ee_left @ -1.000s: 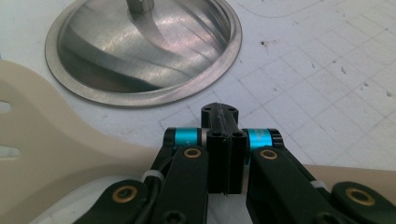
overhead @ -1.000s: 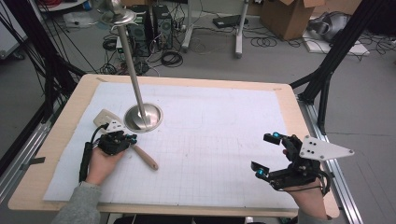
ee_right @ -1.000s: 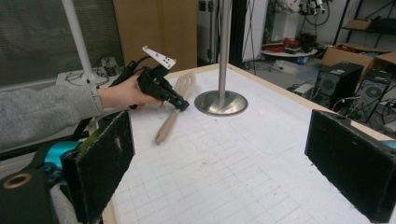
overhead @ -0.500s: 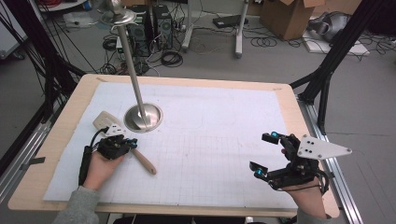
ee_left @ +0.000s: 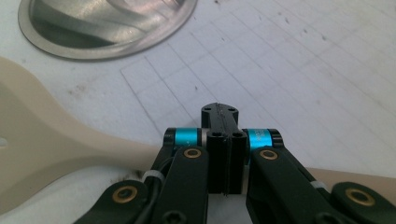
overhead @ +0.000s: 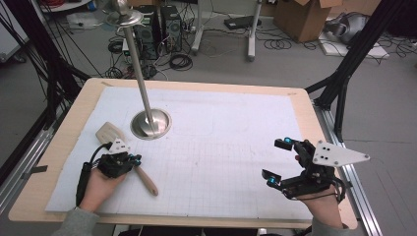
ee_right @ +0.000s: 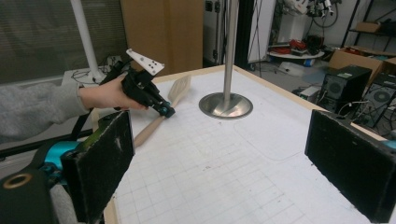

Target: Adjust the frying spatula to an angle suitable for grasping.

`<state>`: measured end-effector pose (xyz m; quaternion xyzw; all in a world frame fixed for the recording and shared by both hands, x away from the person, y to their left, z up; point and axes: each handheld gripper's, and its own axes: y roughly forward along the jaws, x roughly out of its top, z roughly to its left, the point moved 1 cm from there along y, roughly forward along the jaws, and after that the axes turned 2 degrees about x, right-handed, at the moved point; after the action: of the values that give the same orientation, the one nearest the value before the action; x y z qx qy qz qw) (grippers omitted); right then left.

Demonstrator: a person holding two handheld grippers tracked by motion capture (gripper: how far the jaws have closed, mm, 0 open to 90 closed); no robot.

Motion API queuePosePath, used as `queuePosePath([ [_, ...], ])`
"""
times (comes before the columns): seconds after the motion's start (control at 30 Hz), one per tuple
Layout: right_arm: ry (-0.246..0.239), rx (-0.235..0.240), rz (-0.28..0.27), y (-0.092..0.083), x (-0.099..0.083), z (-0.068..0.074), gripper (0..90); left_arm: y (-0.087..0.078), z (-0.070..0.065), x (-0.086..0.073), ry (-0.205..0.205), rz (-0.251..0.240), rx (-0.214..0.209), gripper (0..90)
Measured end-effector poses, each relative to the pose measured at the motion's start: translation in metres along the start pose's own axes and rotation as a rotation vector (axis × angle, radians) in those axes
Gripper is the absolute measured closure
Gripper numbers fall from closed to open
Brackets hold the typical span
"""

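High view, near edge first: left gripper [overhead: 132, 160] sits low over the handle of the wooden spatula [overhead: 129, 156], right gripper [overhead: 280, 162] parks near the right edge of the table [overhead: 69, 128] with jaws wide apart and nothing between them. Left gripper view has its jaws pressed together, tips meeting above the mat [ee_left: 299, 70] with the spatula handle passing under them, so I read this as jaws together but not clamped on the handle; whether they touch it I cannot tell. My call: pickup not done, spatula lies flat on the mat, blade toward the stand base [overhead: 151, 123], handle toward the person. Left to do: open, straddle the handle, close, lift. Obstacles: the round metal base sits just beside the blade, and the pole [overhead: 139, 78] rises from it, leaning toward the far left. Farther off on the floor: cables, computer cases [overhead: 152, 27], cardboard box [overhead: 302, 17], all well apart from the work.
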<state>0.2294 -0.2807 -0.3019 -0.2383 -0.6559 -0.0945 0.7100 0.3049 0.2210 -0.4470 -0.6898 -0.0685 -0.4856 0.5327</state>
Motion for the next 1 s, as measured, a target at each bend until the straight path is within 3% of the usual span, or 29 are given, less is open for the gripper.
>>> queuePosePath([
  [0.27, -0.014, 0.019, 0.002, 0.008, 0.002, 0.0, 7.2, -0.004, 0.003, -0.006, -0.007, -0.025, -0.034, 89.9],
  [0.4, -0.01, 0.029, 0.0, 0.012, 0.004, -0.001, 7.2, -0.013, 0.008, -0.006, -0.015, -0.103, -0.037, 89.9],
  [0.53, -0.012, 0.034, -0.005, 0.013, 0.004, -0.004, 7.2, -0.029, 0.003, -0.006, -0.008, -0.179, -0.081, 89.9],
  [0.6, -0.011, 0.041, -0.012, 0.014, 0.005, -0.005, 7.2, -0.031, -0.003, -0.008, 0.011, -0.18, -0.088, 89.8],
  [0.83, -0.019, 0.067, -0.034, 0.02, 0.01, -0.008, 7.2, -0.036, -0.016, -0.019, 0.023, -0.163, -0.108, 89.8],
  [1.0, -0.024, 0.089, -0.047, 0.028, 0.013, -0.014, 7.2, -0.045, -0.014, -0.028, -0.005, -0.178, -0.121, 89.8],
])
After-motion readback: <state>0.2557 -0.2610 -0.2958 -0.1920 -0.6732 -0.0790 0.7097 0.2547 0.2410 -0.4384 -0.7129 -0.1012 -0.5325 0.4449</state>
